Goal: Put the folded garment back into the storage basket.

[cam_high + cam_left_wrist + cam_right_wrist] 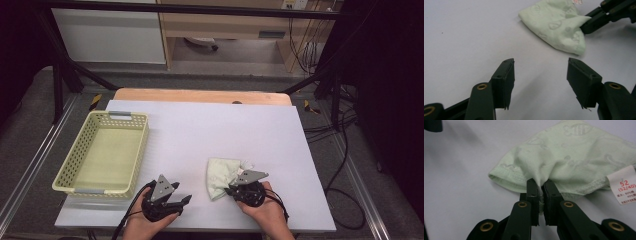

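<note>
In the high view, a white tabletop (210, 130) carries a pale yellow basket (80, 150) along its left side, its perforated walls upright and its floor bare. Near the front edge, right of centre, lies a light green cloth (222, 176), crumpled into a rough wedge. The right gripper (231, 190), in the person's right hand (265, 207), meets the cloth's near right edge, its grey plate above the fabric. The left gripper (187, 200), in the left hand (147, 222), rests low at the front edge between basket and cloth, pointing right toward the cloth but apart from it. The basket is well apart from the cloth.

In the left gripper view, that gripper's (540, 67) two black jaws stand wide apart with bare tabletop between them; they hold nothing. Farther off, the cloth (556, 27) lies on the tabletop with a faint printed pattern, and the right gripper (586, 23) comes in from the upper right, pinching the cloth's edge.

In the right gripper view, that gripper's (540, 183) jaws are pressed nearly together with a gathered fold of the cloth (574, 157) clamped between the pads, the fabric puckering upward from the grip. A stitched hem runs along the cloth's near edge, and a white label (625, 186) with red print hangs at its right side. The rest of the cloth rests on the tabletop beyond the jaws.
</note>
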Available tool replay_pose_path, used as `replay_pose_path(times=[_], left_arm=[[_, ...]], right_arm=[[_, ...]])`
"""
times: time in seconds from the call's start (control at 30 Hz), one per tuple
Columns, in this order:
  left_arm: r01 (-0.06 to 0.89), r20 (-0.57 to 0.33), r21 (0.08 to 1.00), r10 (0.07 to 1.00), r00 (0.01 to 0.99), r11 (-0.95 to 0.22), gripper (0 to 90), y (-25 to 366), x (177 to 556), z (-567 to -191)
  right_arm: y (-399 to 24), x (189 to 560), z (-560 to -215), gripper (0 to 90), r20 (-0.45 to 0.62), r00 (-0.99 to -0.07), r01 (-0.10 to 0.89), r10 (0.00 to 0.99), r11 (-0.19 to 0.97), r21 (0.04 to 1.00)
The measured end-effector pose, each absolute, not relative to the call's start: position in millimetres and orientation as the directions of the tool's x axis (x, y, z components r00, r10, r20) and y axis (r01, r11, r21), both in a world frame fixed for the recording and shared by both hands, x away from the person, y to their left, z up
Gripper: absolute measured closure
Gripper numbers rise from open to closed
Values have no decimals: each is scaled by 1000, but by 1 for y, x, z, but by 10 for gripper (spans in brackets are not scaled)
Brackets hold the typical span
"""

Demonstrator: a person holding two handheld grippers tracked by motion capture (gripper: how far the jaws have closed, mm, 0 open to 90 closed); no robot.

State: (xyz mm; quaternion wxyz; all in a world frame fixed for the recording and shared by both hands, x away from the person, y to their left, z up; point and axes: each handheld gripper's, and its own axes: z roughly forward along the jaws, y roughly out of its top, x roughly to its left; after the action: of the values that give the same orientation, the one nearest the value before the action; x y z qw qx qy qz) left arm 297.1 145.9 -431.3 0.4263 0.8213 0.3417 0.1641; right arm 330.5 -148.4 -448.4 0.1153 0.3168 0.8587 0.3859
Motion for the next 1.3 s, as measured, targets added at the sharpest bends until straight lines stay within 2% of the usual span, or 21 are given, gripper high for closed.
replay_pose_path(times=[0.13,0.37,0.53,1.3], left_arm=[[418,-14,820,716,698,-391,345,143,303,-429],[411,-6,832,734,679,-373,206,133,324,-422],[402,-2,835,728,685,-375,161,118,344,-420],[448,10,791,741,671,-417,163,79,389,-435]], right_arm=[[-151,320,-450,845,43,-780,454,625,517,726],[-149,318,-452,843,5,-795,427,607,553,715],[-150,317,-453,842,-11,-803,408,596,563,719],[-150,318,-453,837,6,-796,424,605,551,718]])
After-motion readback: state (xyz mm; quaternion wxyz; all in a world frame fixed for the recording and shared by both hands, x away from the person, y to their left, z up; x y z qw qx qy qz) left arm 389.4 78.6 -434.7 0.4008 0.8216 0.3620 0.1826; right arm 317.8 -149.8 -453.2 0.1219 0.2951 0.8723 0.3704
